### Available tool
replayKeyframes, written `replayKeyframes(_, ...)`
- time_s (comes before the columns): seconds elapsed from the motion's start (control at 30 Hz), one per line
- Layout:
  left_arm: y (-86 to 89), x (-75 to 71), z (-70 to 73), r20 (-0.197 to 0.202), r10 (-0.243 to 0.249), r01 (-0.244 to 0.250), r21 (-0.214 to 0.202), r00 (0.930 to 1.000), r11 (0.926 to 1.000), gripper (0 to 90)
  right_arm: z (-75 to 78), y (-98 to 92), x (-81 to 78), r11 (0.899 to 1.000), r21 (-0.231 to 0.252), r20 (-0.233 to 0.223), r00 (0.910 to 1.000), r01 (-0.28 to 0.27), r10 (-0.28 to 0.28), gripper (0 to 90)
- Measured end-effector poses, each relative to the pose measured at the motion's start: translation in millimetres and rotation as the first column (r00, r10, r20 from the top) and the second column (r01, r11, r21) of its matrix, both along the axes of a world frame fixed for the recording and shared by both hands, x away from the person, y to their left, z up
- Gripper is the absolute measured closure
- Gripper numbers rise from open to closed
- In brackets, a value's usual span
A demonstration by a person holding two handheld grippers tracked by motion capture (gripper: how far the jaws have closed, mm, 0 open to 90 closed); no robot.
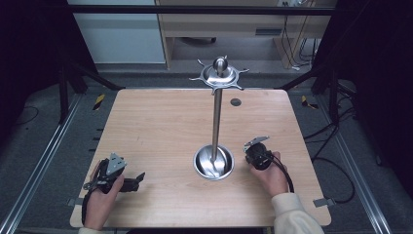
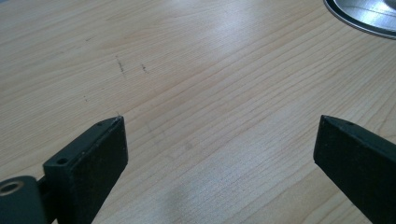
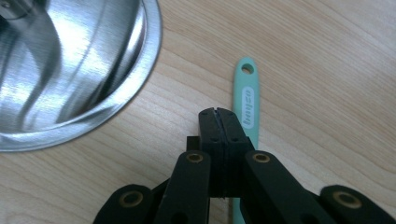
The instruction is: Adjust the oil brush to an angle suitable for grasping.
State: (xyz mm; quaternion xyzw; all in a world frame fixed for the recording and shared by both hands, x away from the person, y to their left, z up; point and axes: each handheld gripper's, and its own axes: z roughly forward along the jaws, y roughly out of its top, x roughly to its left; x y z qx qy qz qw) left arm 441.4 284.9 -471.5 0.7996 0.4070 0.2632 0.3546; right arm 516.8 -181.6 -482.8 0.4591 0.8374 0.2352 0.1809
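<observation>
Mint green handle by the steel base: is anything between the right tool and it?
Nothing visible stands between them. In the right gripper view, the right tool, jaws shut together, sits right over the mint green handle, which lies flat on the table beside the steel base, apart from its rim. Whether they touch is unclear.

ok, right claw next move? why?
Probably open the right claw before going lower. Its jaws are pressed together with nothing between them, and the mint handle lies flat on the table just beside them, tips overlapping its edge. Shut, it can only push the handle, not grip it.
</observation>
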Motion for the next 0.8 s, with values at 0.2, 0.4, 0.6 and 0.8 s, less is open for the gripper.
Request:
replayKeyframes(0.2,0.4,-0.1,0.3,0.0,0.0,0.0,0.005,1.0,1.0,2.6,-0.7,-6.5,1.8,0.999,0.006,0.0,0.9992,0.039,-0.039,90.0)
replayKeyframes(0.4,0.5,-1.0,0.2,-0.001,0.001,-0.001,0.006,1.0,1.0,2.6,3.0,-13.5,0.4,0.995,0.045,-0.024,0.996,0.088,-0.087,87.8)
replayKeyframes(0.6,1.1,-1.2,0.0,-0.003,0.002,-0.002,0.001,1.0,1.0,2.6,18.5,-21.2,-6.6,0.995,0.028,-0.076,0.993,0.093,-0.091,82.2)
replayKeyframes(0.8,-0.7,-1.4,-0.1,-0.003,-0.002,0.002,0.002,1.0,1.0,2.6,31.3,-27.1,-13.0,0.996,-0.053,-0.194,0.9782,0.065,-0.074,69.1)
